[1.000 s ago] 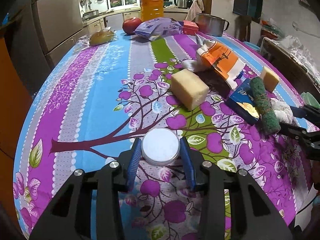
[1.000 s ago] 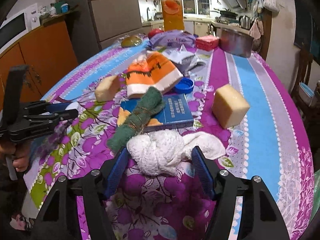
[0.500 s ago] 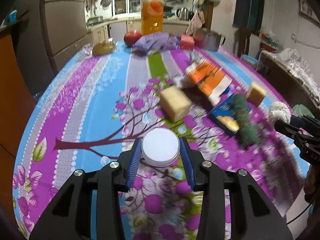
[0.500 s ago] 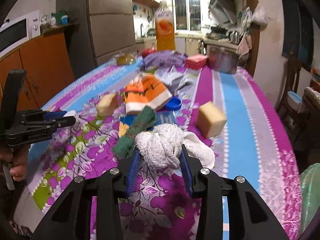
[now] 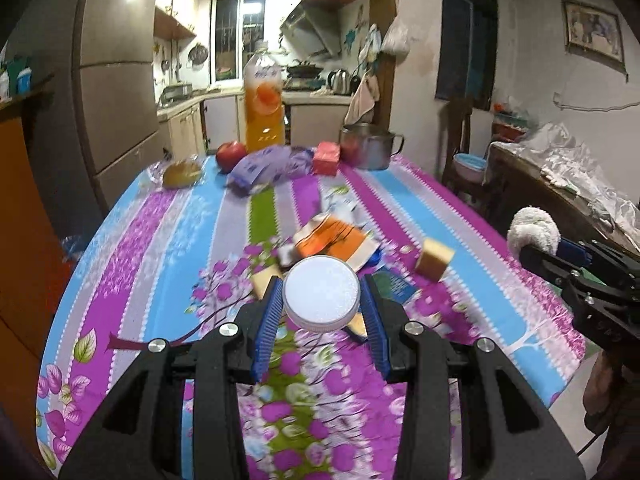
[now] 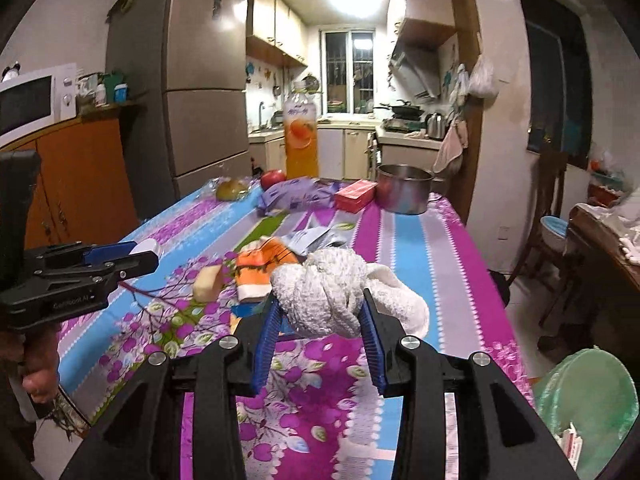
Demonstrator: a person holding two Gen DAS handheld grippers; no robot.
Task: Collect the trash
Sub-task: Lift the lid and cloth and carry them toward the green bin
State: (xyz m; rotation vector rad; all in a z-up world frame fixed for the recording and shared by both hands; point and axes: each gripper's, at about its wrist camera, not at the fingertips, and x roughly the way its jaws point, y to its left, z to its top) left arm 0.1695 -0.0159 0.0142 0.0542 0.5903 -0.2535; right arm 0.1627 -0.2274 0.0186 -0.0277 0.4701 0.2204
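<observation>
White lid [image 5: 321, 293] and cloth wad [image 6: 322, 292] held clear above the surface [image 5: 420, 208]

Left tongs [image 5: 321, 312] are pinched on the light, stiff, smooth lid's rim; right tongs [image 6: 320, 320], just closed, are pinched on the soft, compressible wad's bulk, its tail left hanging

We see a home kitchen: a tall fridge [image 6: 200, 92], a microwave [image 6: 32, 100], wall cupboards [image 6: 276, 24], a range hood [image 6: 416, 68], and a floral-clothed dining table [image 6: 432, 248].

No legible text; print on juice bottle [image 6: 301, 136] label blurred.
</observation>
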